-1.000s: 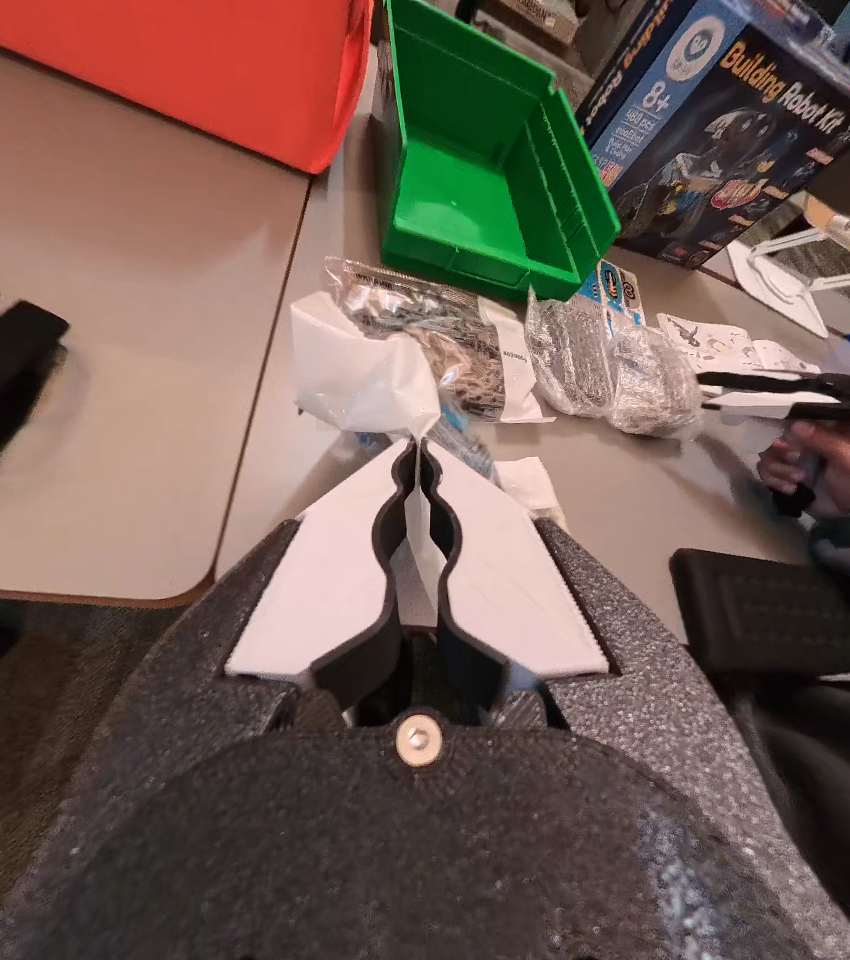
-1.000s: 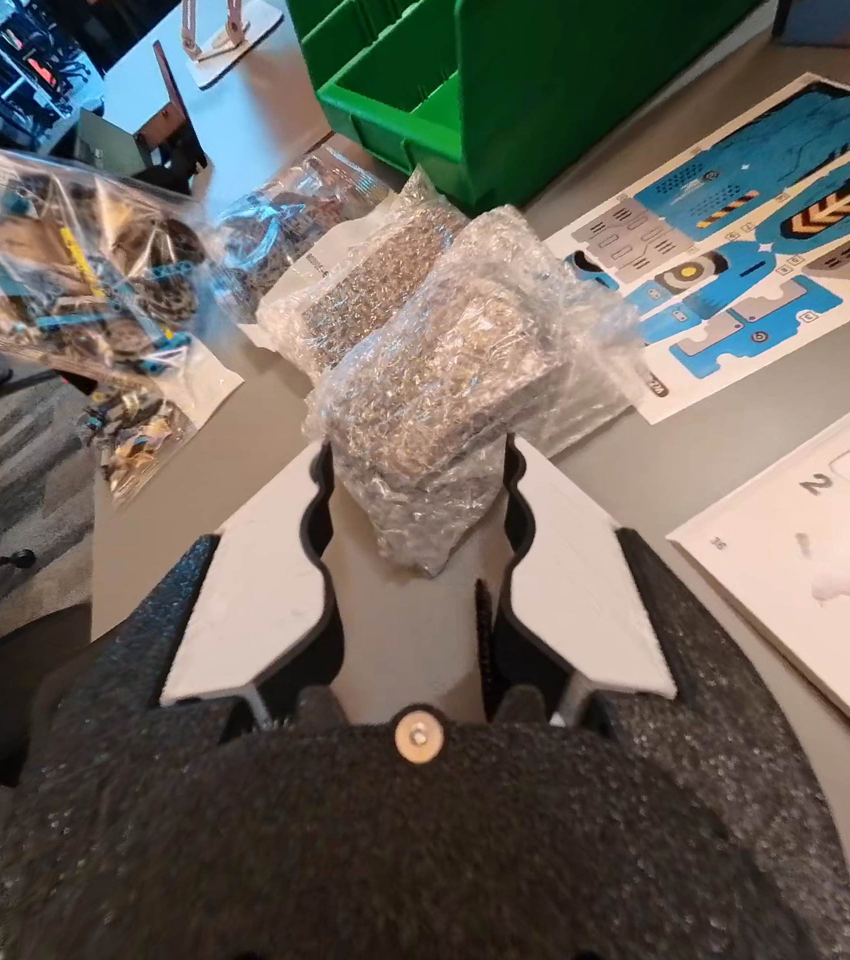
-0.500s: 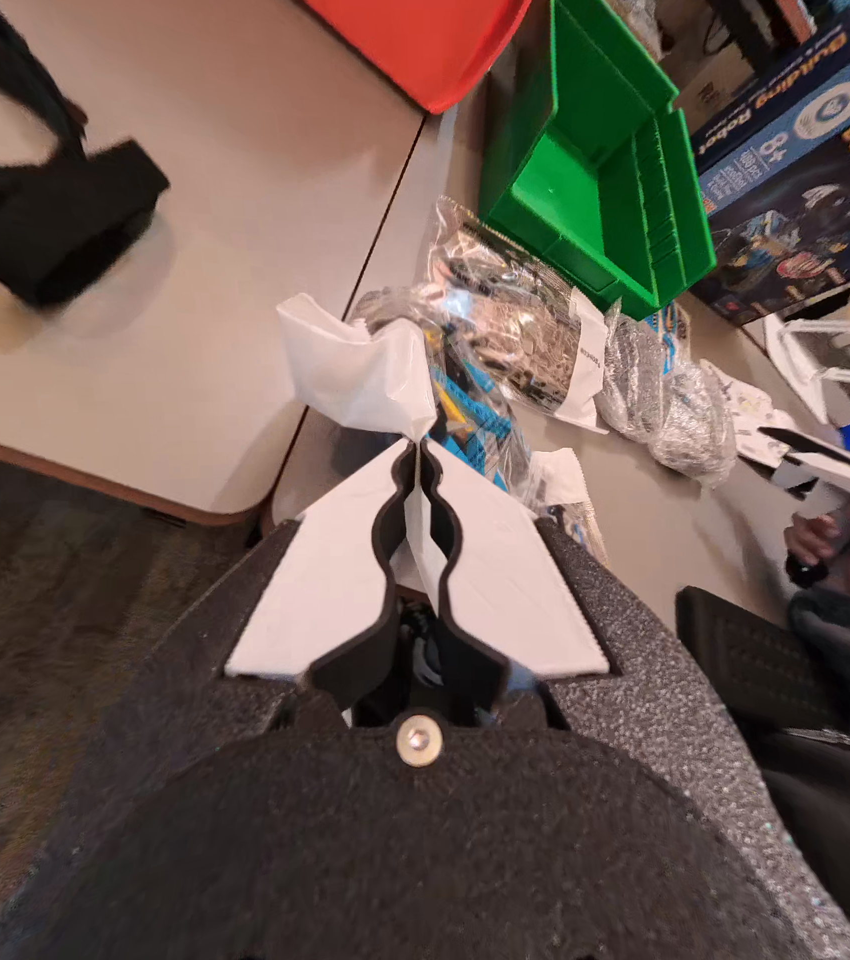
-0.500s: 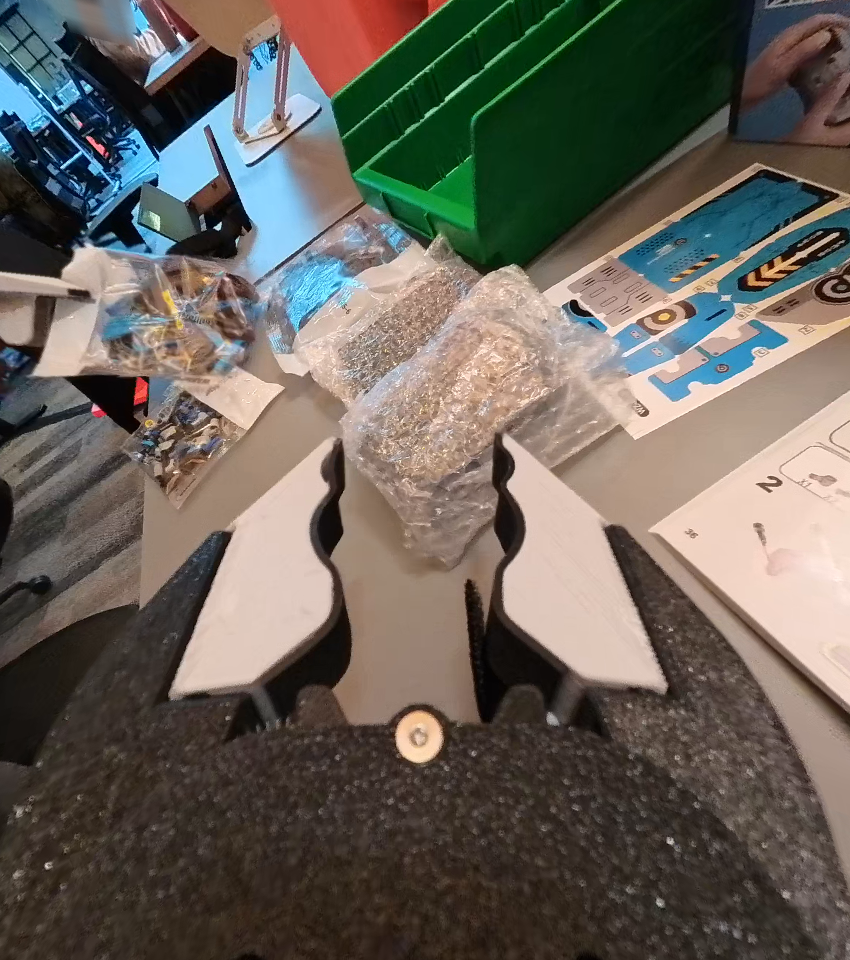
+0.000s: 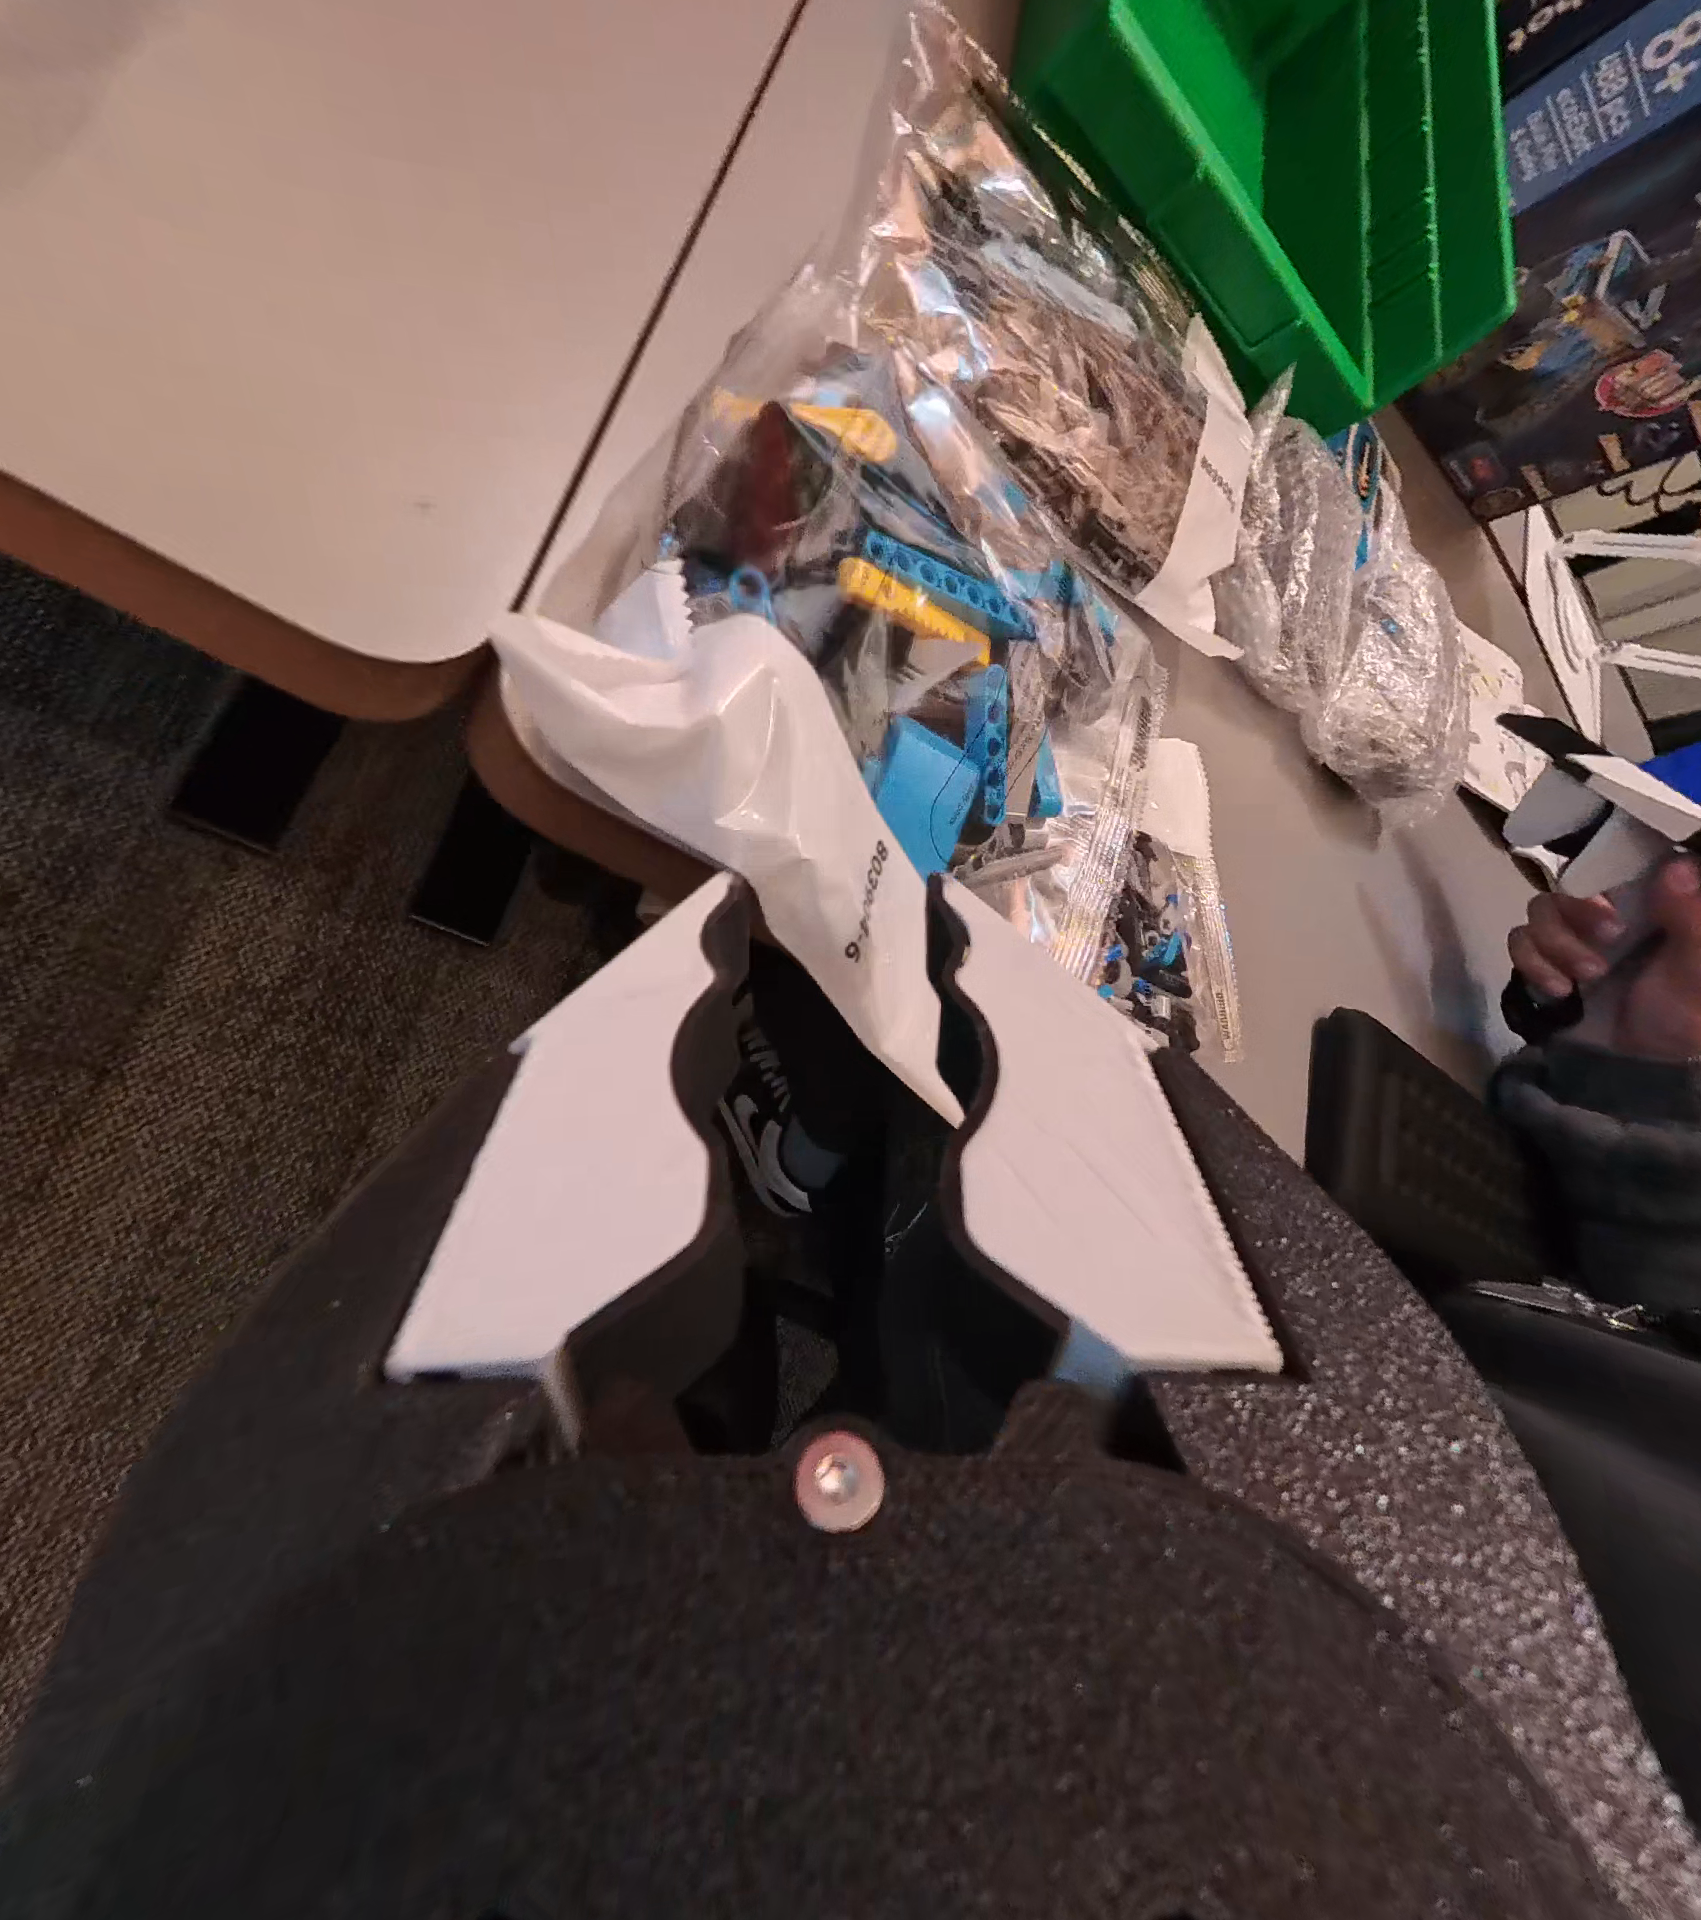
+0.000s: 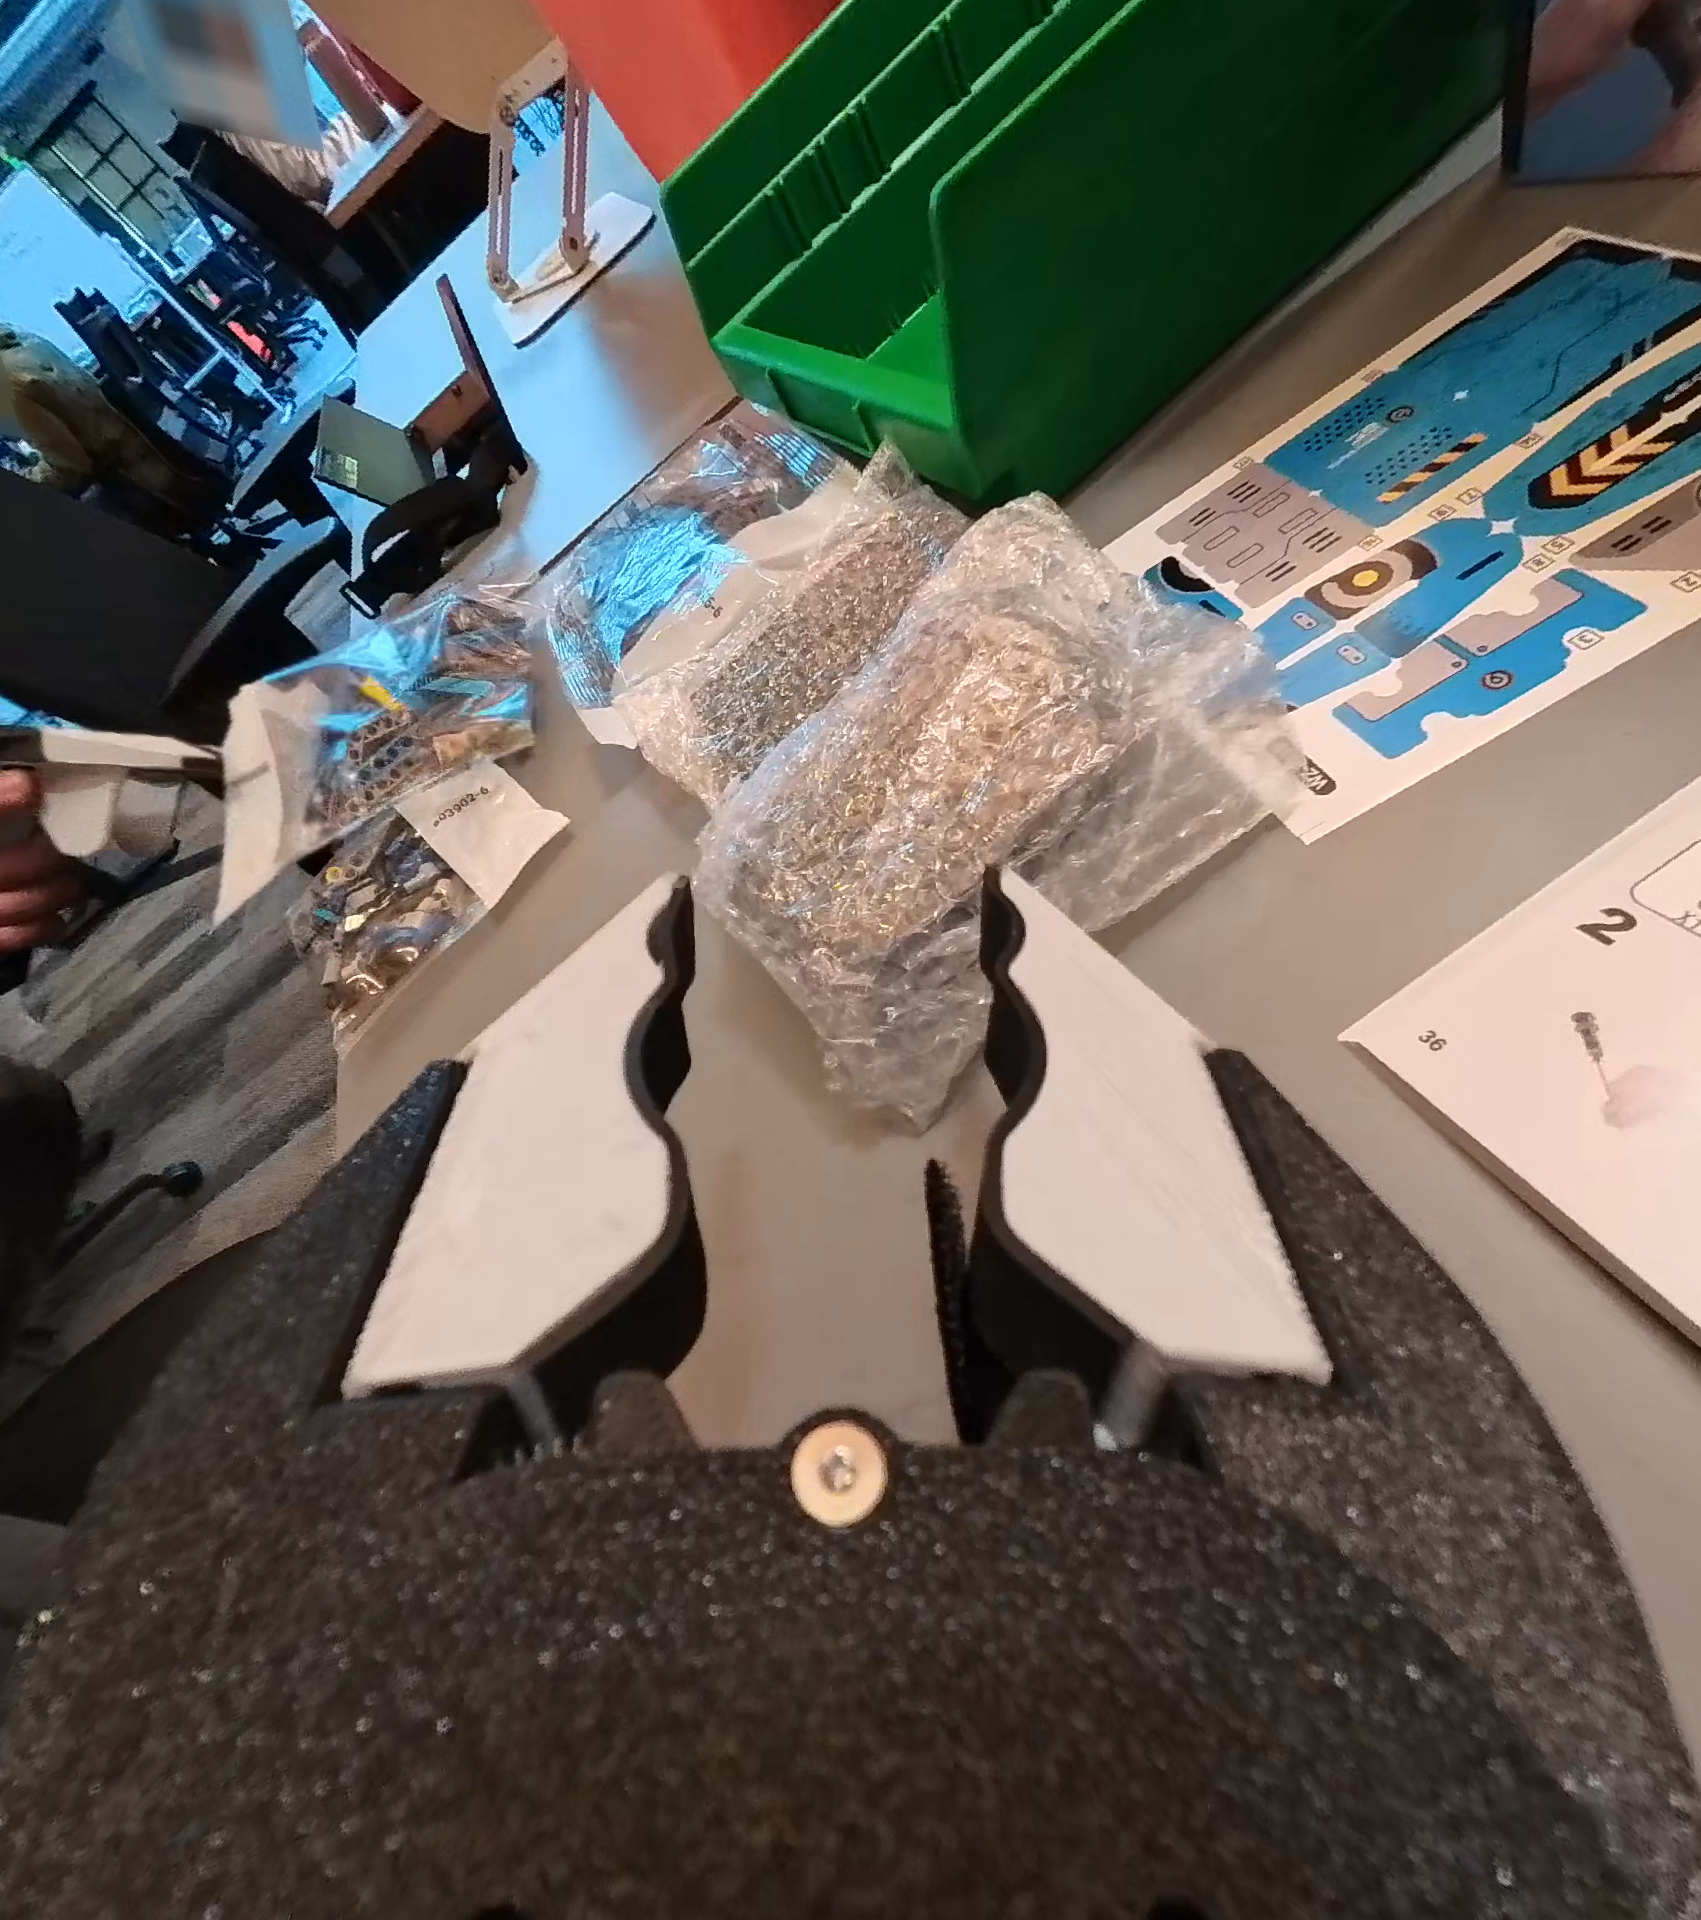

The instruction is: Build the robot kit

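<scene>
at table edge: left gripper parted, white tab of parts bag between fingers, unclamped;
right gripper: wide open, empty, bubble-wrap bundle just ahead

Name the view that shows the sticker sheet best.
The right wrist view: the sticker sheet lies flat and nearly whole beside the green bin. The left wrist view shows only a sliver behind the bubble-wrapped bundles.

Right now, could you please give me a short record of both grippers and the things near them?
Left gripper: open, white top of the parts bag between its fingers
Right gripper: open over the table, near end of the bubble-wrap packet between its fingers
Behind packet: green bin
Right of packet: sticker sheet, booklet
</scene>
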`<state>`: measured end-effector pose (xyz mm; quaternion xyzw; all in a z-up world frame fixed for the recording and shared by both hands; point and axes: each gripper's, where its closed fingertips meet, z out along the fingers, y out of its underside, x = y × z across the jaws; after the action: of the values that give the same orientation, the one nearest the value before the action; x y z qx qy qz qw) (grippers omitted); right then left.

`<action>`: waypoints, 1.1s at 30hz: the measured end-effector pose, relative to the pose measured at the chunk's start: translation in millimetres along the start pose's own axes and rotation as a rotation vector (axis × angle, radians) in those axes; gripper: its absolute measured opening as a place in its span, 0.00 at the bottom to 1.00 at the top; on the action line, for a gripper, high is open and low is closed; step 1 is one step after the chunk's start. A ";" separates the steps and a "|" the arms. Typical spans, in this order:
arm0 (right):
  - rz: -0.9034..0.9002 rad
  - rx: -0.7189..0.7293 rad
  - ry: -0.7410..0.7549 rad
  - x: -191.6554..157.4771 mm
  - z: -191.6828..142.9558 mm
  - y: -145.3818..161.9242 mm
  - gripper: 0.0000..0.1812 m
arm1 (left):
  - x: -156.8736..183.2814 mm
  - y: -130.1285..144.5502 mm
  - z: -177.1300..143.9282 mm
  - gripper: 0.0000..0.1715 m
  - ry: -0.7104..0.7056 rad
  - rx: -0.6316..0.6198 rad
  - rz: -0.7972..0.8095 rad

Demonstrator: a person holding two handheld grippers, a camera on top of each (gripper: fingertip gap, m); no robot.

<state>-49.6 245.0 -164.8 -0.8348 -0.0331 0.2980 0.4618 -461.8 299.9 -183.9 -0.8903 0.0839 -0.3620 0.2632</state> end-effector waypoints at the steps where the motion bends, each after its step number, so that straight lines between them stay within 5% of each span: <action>1: -0.003 -0.002 0.003 0.4 0.2 0.4 0.30 | -2.7 -0.6 -3.4 0.21 -0.009 0.006 -0.010; 11: -0.039 -0.001 0.045 5.4 -5.5 -2.0 0.30 | -25.2 -4.4 -23.0 0.24 -0.181 0.060 -0.017; 15: -0.039 0.027 0.113 24.5 -30.4 -9.3 0.30 | -3.2 -31.3 -38.2 0.24 -0.318 0.186 0.064; 19: -0.024 0.012 0.237 61.5 -70.6 -5.4 0.30 | 97.4 -59.1 -7.7 0.24 -0.143 0.299 0.199; 23: -0.052 -0.020 0.365 100.7 -111.9 2.1 0.30 | 207.8 -52.7 72.6 0.24 0.045 0.271 0.354; 29: -0.110 -0.054 0.513 153.6 -145.4 21.5 0.30 | 372.7 40.0 216.0 0.24 0.392 0.051 0.437; 33: -0.125 -0.022 0.497 151.1 -146.1 19.2 0.29 | 438.2 78.0 276.5 0.24 0.425 0.018 0.583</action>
<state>147.3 174.1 -192.6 -0.8836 0.0266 0.0540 0.4644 49.0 197.6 -127.8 -0.7314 0.3840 -0.4495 0.3399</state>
